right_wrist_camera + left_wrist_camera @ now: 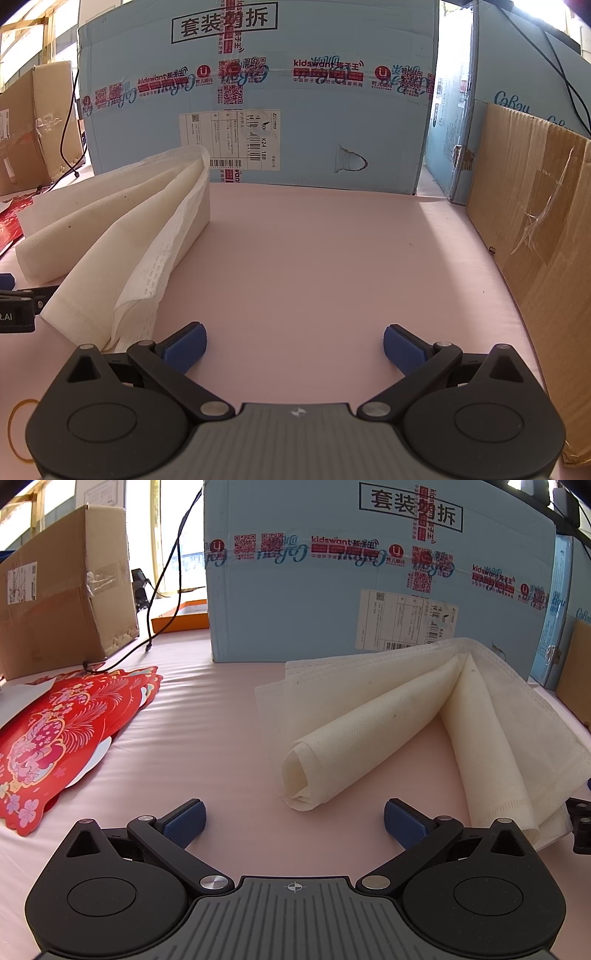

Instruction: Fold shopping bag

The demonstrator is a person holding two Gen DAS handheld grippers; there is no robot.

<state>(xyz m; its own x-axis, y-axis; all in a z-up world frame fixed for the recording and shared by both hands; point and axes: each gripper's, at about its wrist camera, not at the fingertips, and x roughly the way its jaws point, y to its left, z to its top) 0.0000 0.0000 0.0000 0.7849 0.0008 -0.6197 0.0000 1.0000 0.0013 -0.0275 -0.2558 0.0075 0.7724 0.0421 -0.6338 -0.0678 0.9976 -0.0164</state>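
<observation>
**Bag between two released tongs**

The cream shopping bag [424, 716], loosely folded, lies on the pink table [207, 746], ahead and right of the left gripper [294, 821], left of the right gripper [294, 341]. Both spread wide, empty.

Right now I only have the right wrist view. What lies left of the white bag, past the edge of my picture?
Observer: A stack of red paper decorations lies on the pink table cover, apart from the shopping bag.
Operator: Is the left tool holding the bag?
Observer: No. The left tool is open with only bare cover between its pads; the bag's nearest rolled end lies just beyond them.
Operator: Anything behind those decorations?
Observer: A brown cardboard box, with a black cable hanging down beside it to the table.
</observation>
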